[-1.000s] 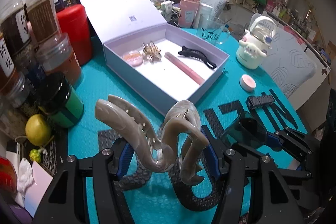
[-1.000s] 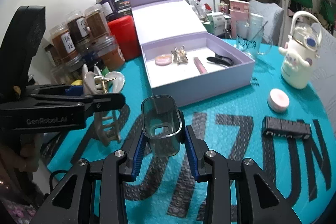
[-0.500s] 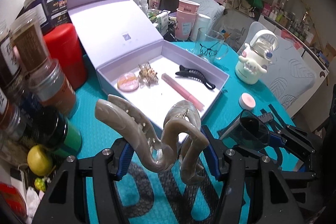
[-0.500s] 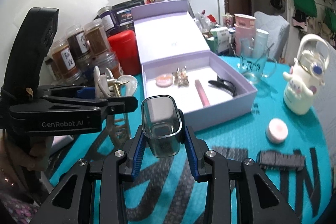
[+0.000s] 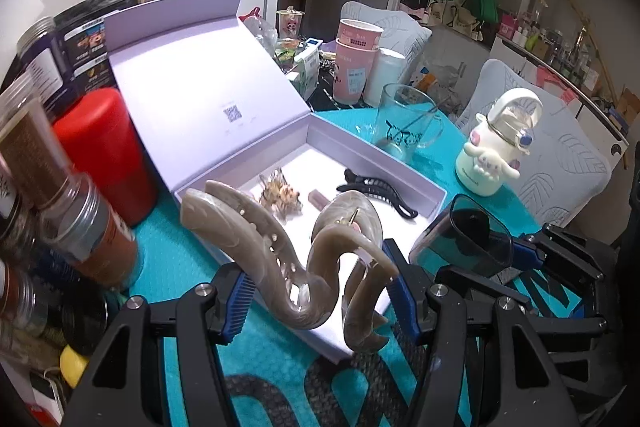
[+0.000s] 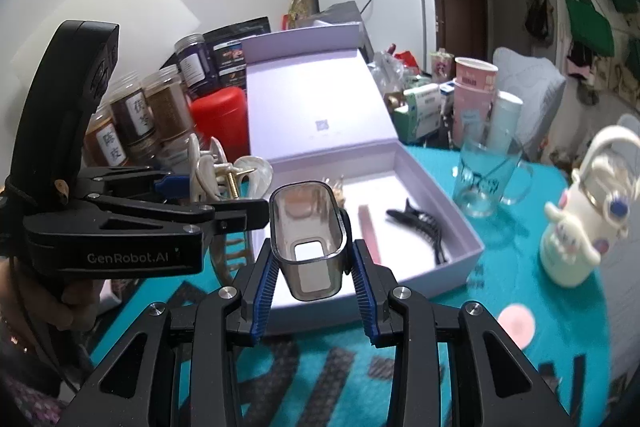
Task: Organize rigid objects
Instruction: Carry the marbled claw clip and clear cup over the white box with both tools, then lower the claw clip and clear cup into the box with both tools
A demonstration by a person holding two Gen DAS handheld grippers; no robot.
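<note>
My left gripper (image 5: 320,291) is shut on a beige marbled claw hair clip (image 5: 280,259), held just in front of the near corner of the open lavender box (image 5: 434,189). My right gripper (image 6: 312,279) is shut on a smoky translucent rectangular cap (image 6: 308,239), also above the box's (image 6: 460,227) near edge. The left gripper (image 6: 248,213) with the clip (image 6: 208,163) sits to the cap's left. Inside the box lie a black claw clip (image 6: 420,223), a pink stick (image 6: 366,227) and a gold ornament (image 5: 280,193). The cap (image 5: 464,239) shows at the right of the left wrist view.
Spice jars (image 6: 160,111) and a red canister (image 5: 104,147) crowd the table's left side. A glass mug (image 6: 484,183) and a white character bottle (image 6: 580,227) stand right of the box. A pink round case (image 6: 516,323) lies on the teal mat (image 6: 560,327). Paper cups (image 5: 356,63) stand behind.
Both grippers have moved forward toward the box and risen a little, each keeping its object. The box now looms closer, and the black comb on the mat has left view.
</note>
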